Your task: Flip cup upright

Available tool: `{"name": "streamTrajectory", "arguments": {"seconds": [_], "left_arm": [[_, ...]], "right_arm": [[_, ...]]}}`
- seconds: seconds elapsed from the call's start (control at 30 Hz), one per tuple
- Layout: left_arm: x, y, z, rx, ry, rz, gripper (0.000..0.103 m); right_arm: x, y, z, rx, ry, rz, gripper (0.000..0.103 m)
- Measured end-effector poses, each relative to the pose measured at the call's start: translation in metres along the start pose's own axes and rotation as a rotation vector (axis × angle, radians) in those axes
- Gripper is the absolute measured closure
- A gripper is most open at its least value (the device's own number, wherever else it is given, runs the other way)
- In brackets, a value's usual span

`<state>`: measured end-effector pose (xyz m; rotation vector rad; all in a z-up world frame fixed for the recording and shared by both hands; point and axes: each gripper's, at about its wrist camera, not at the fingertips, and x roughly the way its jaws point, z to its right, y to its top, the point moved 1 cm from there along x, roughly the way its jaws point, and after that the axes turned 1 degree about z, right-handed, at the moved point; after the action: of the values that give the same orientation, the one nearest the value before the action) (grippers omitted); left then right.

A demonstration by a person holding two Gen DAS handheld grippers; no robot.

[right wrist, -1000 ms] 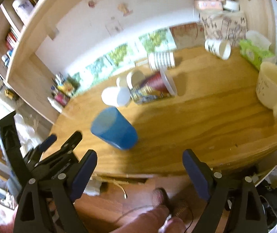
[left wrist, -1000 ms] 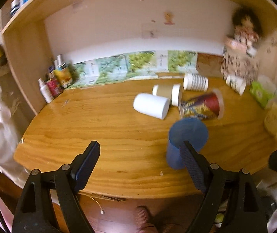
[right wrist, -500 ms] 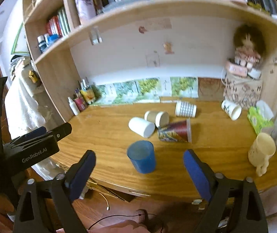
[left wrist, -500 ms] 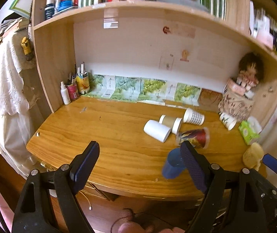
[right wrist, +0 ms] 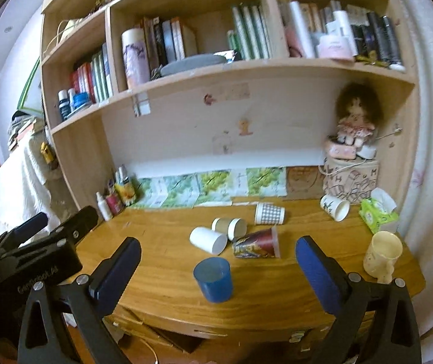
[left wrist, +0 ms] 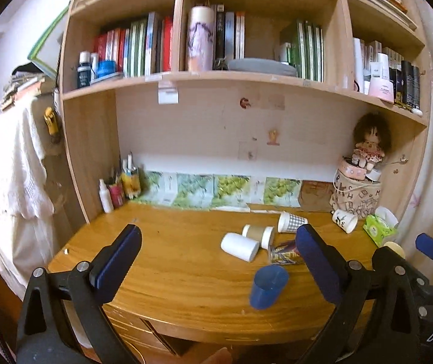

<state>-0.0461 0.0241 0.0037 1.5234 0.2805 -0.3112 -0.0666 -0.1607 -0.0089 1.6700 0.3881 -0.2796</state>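
A blue cup [right wrist: 214,279] stands upright near the front edge of the wooden desk [right wrist: 161,261]; it also shows in the left wrist view [left wrist: 268,286]. Behind it several cups lie on their sides: a white cup [right wrist: 208,240], a tan cup [right wrist: 230,227], a checked cup [right wrist: 269,213] and a red printed cup [right wrist: 257,242]. My left gripper [left wrist: 216,261] is open and empty, held back from the desk. My right gripper [right wrist: 216,270] is open and empty, also back from the desk edge.
A cream mug [right wrist: 381,254] stands at the desk's right. A green tissue box [right wrist: 377,214], a small white cup on its side [right wrist: 334,207] and a doll on boxes [right wrist: 353,127] sit at the back right. Bottles [right wrist: 113,200] stand back left. Bookshelves hang above.
Both grippers have pulled back and up from the desk, so the blue cup looks smaller and the shelves have come into view. The blue cup stands where it was.
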Motion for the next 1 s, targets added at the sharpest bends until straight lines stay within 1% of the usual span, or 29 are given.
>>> {"name": "streamTrajectory", "arguments": {"seconds": [0.13,0.27,0.5,0.63,0.87,1.0], "left_arm": [[-0.009,-0.001,-0.005,-0.023,0.020,0.045,0.001],[-0.012,-0.002,-0.005,-0.030,0.017,0.066,0.001],[-0.011,-0.004,-0.002,-0.036,0.009,0.067,0.001],[-0.009,-0.005,0.001,-0.029,0.005,0.053,0.001],[-0.006,-0.006,0.006,-0.014,0.018,0.030,0.001],[-0.007,-0.007,0.009,-0.003,0.020,0.032,0.001]], "right_arm": [[-0.005,-0.001,-0.003,-0.013,-0.012,0.025,0.001],[-0.007,-0.002,-0.001,-0.016,-0.022,0.033,0.001],[-0.006,-0.004,0.003,-0.010,-0.031,0.026,0.001],[-0.003,-0.005,0.008,0.004,-0.044,0.013,0.001],[0.000,-0.009,0.015,0.026,-0.058,-0.014,0.001],[0.001,-0.010,0.016,0.032,-0.058,-0.024,0.001]]}}
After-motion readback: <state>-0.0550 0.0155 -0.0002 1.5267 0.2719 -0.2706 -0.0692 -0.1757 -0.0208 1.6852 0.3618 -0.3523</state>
